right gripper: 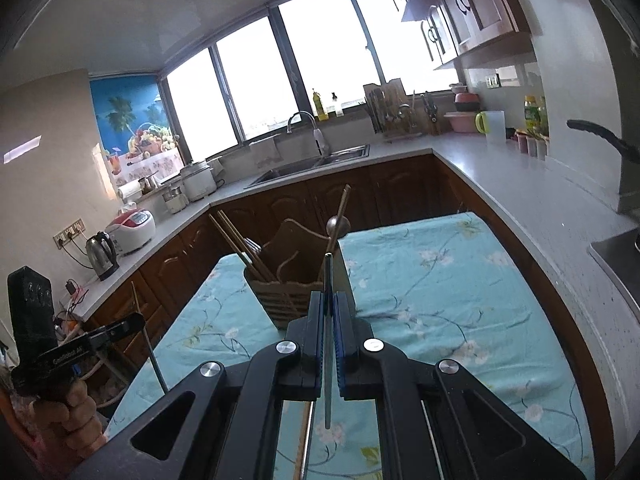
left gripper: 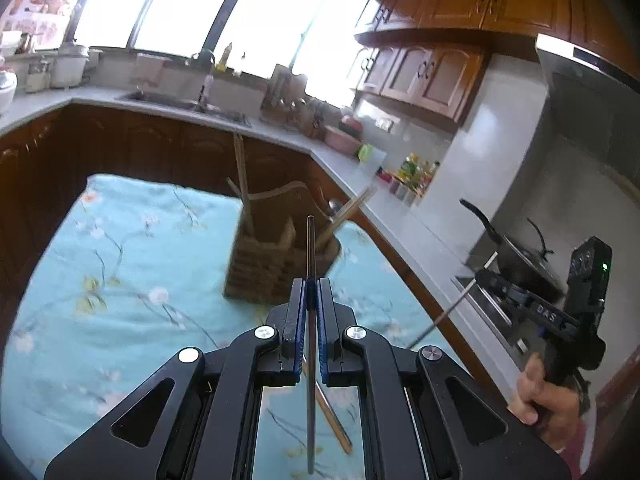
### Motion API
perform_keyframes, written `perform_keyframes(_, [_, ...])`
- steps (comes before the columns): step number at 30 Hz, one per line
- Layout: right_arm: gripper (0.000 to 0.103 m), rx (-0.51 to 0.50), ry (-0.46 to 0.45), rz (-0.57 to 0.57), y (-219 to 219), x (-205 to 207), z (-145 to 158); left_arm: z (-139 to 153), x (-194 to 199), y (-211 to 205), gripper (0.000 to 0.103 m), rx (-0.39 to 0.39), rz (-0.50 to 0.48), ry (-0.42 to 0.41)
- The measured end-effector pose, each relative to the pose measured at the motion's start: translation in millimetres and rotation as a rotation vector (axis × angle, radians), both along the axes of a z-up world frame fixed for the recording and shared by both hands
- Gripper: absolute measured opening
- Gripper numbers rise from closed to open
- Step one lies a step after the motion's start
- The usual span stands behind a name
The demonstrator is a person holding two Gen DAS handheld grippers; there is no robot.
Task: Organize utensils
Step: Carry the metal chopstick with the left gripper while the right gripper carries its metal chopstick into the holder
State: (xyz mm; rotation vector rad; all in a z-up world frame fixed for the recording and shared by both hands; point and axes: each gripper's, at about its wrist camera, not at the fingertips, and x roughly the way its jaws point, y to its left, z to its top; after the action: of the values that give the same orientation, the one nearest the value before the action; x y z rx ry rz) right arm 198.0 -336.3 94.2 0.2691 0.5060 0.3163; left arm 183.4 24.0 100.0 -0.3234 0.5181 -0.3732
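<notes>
Two thin metal chopsticks [left gripper: 311, 248], one per tongs.

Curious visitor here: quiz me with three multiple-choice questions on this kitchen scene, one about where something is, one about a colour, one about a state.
1. Where does the woven utensil holder stand?
A. on the cloth-covered table
B. in the sink
C. on the stove

2. What is the main colour of the tablecloth?
A. red
B. light blue with flowers
C. black

3. What is the left gripper doing?
A. standing wide open and empty
B. shut on a thin metal chopstick
C. holding a cup

Answers:
1 A, the holder sits on the table's cloth, away from the counter.
2 B, the cloth is pale blue with blossom prints.
3 B, the jaws pinch a slim metal chopstick that runs between them.
</notes>
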Motion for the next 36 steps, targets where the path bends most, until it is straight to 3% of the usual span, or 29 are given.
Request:
perform_keyframes(8, [0.005, 0.014, -0.048, -0.002, 7.8, 30.5, 26.1, 32.0, 36.7, 9.9, 0.004, 0.038, 0.086, -0.102])
perform_keyframes(14, [0.005, 0.035, -0.098, -0.020, 14.1, 57.6, 47.9, 66.9, 64.6, 5.4, 0.004, 0.069, 0.133, -0.264])
perform_keyframes(20, [0.005, 0.058, -0.134, -0.046, 19.7, 94.1, 65.3, 84.1, 102.6, -5.9, 0.004, 0.100, 0.171, -0.349])
perform_keyframes(27, [0.005, 0.068, -0.129, -0.066, 26.2, 133.0, 59.4, 72.4, 147.1, -18.2, 0.004, 0.124, 0.225, -0.378])
perform_keyframes(36, [0.005, 0.085, -0.076, -0.067, 34.4, 154.9, 18.7, 22.0, 172.3, -23.5, 0.004, 0.124, 0.263, -0.319])
